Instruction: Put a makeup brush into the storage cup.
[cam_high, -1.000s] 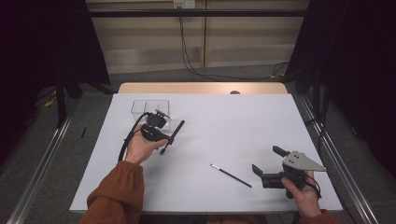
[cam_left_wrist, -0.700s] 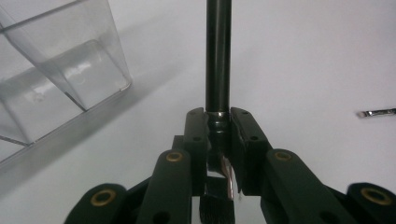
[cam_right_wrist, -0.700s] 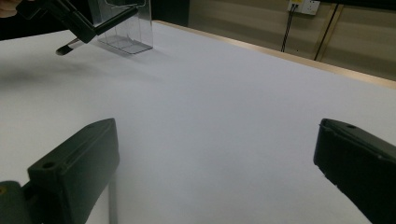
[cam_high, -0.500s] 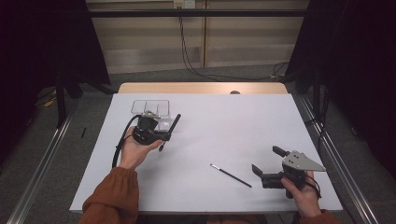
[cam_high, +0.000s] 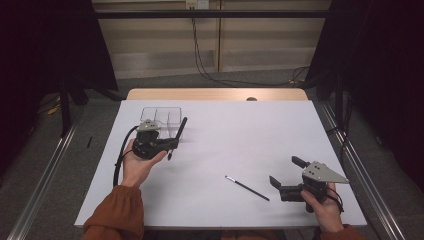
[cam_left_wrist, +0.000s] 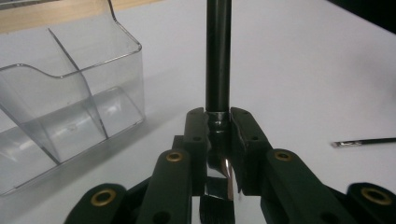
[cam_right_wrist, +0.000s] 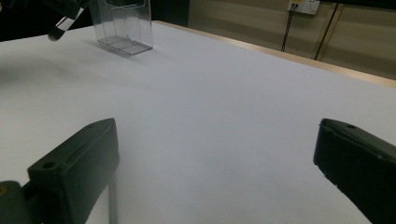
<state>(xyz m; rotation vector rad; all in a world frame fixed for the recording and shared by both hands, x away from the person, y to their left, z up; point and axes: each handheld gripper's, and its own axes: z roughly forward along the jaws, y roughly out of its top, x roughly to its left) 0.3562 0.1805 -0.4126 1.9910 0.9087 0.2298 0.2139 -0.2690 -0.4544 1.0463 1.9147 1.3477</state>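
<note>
The table (cam_high: 240, 130) carries a white top with a wooden strip along its far edge; metal rails run along the floor on both sides, dark curtains hang left and right, and cables drop down the pale back wall. Near the far-left corner stands a clear organiser (cam_high: 161, 116) with partitioned compartments. Just right of it, the left gripper (cam_high: 170, 145) rests in an upturned hand, its jaws closed narrow on a brush (cam_high: 178, 134). The brush is a black, round, glossy handle; in the high view it rises at a slant toward the far edge, its upper end beside the organiser's right side. In the left gripper view (cam_left_wrist: 218, 126) the pads clamp the brush (cam_left_wrist: 218, 56) at a shiny metal collar, and dark bristles show below the jaws. Toward the near edge, right of centre, a thin brush (cam_high: 247, 188) lies flat and diagonal on the top, well apart from the organiser. Near the near-right corner, the right gripper (cam_high: 286, 172) is held just above the top with its jaws wide and nothing between them; it lies just right of the thin brush.
</note>
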